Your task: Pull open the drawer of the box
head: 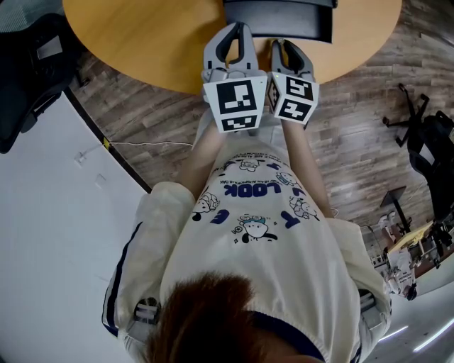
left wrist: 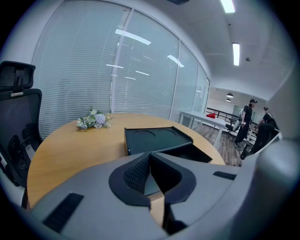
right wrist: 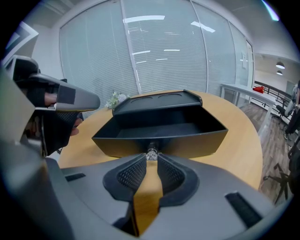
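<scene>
A black box stands on the round wooden table, and its drawer is pulled out toward me, empty inside. On the drawer front is a small clear knob, and my right gripper is shut on it, a pad on either side. In the head view that right gripper reaches the box at the table's near edge. My left gripper hovers beside it, left of the box, with its tips together and nothing between them. The left gripper touches nothing.
A small bunch of pale flowers lies on the far side of the table. A black office chair stands at the left. People stand far off at the right. Glass walls with blinds run behind the table.
</scene>
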`<state>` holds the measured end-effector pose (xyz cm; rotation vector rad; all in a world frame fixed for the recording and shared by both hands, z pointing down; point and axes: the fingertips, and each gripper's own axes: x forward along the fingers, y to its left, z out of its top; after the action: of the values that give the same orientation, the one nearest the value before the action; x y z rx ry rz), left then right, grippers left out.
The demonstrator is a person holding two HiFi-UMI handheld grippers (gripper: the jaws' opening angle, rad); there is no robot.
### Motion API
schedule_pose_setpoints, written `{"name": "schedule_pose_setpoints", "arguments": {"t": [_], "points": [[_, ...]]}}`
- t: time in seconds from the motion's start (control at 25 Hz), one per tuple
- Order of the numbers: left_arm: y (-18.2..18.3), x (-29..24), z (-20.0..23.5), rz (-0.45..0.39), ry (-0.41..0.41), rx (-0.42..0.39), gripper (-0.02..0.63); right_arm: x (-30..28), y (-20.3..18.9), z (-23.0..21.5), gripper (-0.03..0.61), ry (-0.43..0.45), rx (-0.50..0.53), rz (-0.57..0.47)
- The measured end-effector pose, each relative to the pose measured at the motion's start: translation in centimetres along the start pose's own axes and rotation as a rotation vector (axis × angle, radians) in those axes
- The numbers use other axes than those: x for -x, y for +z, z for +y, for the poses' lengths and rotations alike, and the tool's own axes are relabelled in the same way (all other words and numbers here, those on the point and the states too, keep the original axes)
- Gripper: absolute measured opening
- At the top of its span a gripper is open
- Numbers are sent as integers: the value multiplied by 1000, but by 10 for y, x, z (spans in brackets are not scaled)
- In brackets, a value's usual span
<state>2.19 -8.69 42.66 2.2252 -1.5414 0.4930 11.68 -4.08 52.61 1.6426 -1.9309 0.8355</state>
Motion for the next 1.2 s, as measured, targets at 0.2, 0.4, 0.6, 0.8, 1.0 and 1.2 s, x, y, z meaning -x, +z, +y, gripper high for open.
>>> {"name": "schedule_pose_setpoints", "arguments": {"t": [0.2, 0.4, 0.6, 0.8, 1.0, 1.2], "points": [[-1, 2, 3, -1, 0, 2, 17, 3, -4, 4, 87, -1, 4, 1], [-2, 4, -1, 0, -4, 0, 17, 7, -8, 3, 87, -2, -3, 6], [-4, 6, -2, -1, -4, 3, 17, 10, -11, 5, 88, 2, -6, 8], [-5, 8, -1, 2, -12, 5, 17, 12, -13, 8, 87, 2, -10, 15], [-7, 10, 0, 6, -14, 5, 17, 15, -17, 10, 88, -1, -11, 20], [-8, 10, 0, 5, -18, 5, 17, 17, -18, 9, 89, -5, -10, 15]]}}
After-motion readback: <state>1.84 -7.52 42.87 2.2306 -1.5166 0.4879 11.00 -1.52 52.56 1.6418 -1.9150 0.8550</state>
